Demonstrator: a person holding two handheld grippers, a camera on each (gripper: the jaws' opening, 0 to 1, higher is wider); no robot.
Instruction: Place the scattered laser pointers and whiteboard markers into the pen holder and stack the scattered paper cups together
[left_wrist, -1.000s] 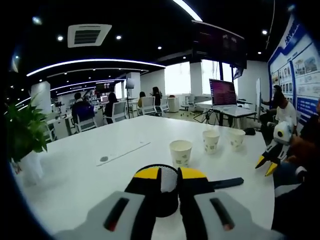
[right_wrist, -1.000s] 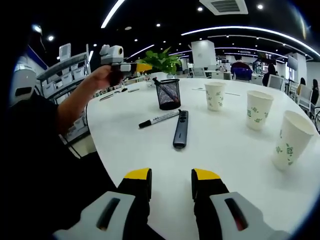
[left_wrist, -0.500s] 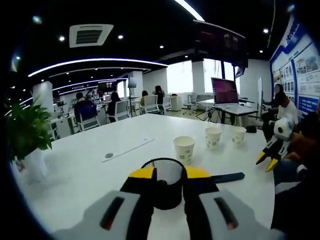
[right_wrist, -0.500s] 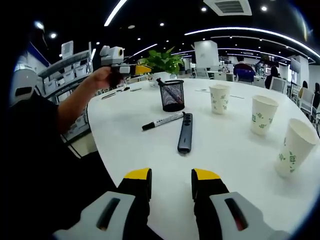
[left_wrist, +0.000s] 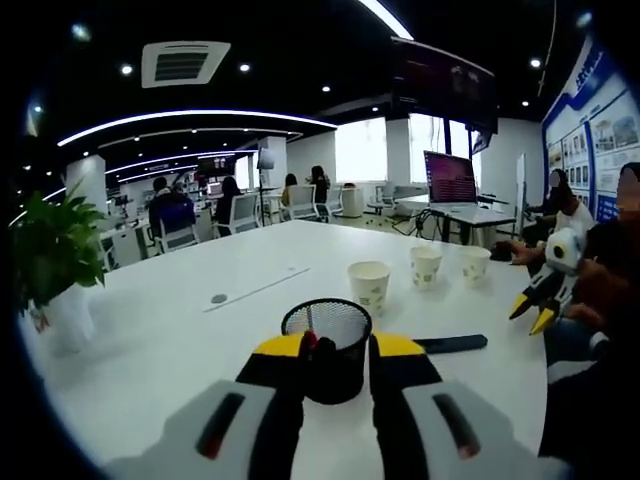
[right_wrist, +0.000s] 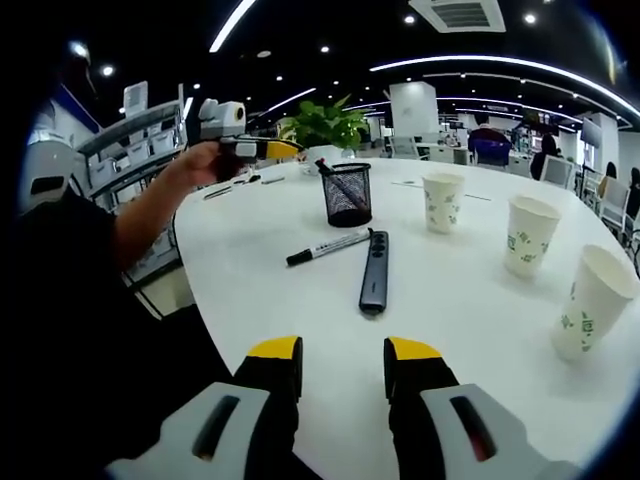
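We see the left gripper (left_wrist: 335, 345) just behind the mesh pen holder (left_wrist: 327, 345), its grip impossible to tell, while our right gripper (right_wrist: 342, 365) hangs open and empty at 6 o'clock from the marker (right_wrist: 328, 246).

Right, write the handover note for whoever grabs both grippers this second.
Left claw: open, empty, right beside the pen holder.
Right claw: open, empty, over the near table edge.
Done: one marker stands leaning in the pen holder.
Left: the whiteboard marker and the black laser pointer lie side by side on the table in front of the holder and go into it. The three paper cups stand apart in a row, upright and unstacked; nest them together.
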